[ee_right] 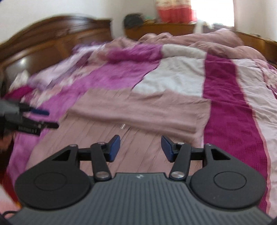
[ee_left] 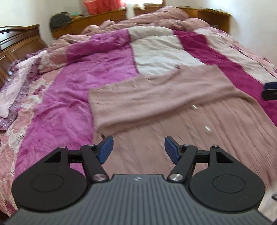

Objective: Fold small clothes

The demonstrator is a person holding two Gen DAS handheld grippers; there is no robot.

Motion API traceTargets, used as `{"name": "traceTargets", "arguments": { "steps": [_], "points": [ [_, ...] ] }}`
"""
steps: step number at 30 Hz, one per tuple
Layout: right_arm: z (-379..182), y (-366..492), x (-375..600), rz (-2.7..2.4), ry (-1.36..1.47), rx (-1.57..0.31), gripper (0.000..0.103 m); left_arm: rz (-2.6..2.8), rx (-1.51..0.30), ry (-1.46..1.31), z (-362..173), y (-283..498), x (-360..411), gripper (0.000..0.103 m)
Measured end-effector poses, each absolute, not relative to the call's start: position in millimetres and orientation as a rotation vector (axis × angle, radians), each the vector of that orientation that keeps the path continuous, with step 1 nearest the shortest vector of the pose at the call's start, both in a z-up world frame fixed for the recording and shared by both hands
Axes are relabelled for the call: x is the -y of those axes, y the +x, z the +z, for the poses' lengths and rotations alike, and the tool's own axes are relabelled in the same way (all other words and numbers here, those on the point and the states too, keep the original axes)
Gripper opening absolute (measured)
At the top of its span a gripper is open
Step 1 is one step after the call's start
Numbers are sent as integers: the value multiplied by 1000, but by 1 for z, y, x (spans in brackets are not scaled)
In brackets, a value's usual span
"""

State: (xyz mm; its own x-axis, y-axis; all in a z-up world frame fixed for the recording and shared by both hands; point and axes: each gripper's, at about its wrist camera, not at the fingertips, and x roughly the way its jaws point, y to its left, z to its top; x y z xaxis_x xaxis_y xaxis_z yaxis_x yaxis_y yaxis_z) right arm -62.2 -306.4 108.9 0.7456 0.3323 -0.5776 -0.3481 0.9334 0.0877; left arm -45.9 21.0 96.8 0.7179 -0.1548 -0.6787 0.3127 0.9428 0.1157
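One pink garment (ee_left: pixel 155 97) flat on bed (ee_left: pixel 69 72), long axis sideways; left tongs (ee_left: pixel 138 148), right tongs (ee_right: pixel 140 148) released, empty.

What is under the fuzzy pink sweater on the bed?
The dusty-pink knitted sweater lies on a magenta, pink and white patchwork blanket. The blanket shows all around it; anything directly beneath the sweater stays hidden.

Daylit, bright, soft. Lit from an overexposed window (ee_right: pixel 212 13) at the far wall, blown to white beside a red curtain (ee_right: pixel 174 11). Shadows faint, shallow in the folds of the bedspread (ee_left: pixel 97 72). Smeared by motion blur throughout, heaviest in the right wrist view across the headboard (ee_right: pixel 52 38) and the pink garment (ee_left: pixel 155 93). Bowed by fisheye distortion toward the edges, corners darkened. Sharpest on the near gripper bodies
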Motion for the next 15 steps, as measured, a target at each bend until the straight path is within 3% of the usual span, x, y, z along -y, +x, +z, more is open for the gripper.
{"name": "traceTargets", "arguments": {
  "steps": [15],
  "points": [
    [76, -142, 262, 629, -428, -805, 55, -514, -836, 441, 75, -145, 3, 73]
  ]
}}
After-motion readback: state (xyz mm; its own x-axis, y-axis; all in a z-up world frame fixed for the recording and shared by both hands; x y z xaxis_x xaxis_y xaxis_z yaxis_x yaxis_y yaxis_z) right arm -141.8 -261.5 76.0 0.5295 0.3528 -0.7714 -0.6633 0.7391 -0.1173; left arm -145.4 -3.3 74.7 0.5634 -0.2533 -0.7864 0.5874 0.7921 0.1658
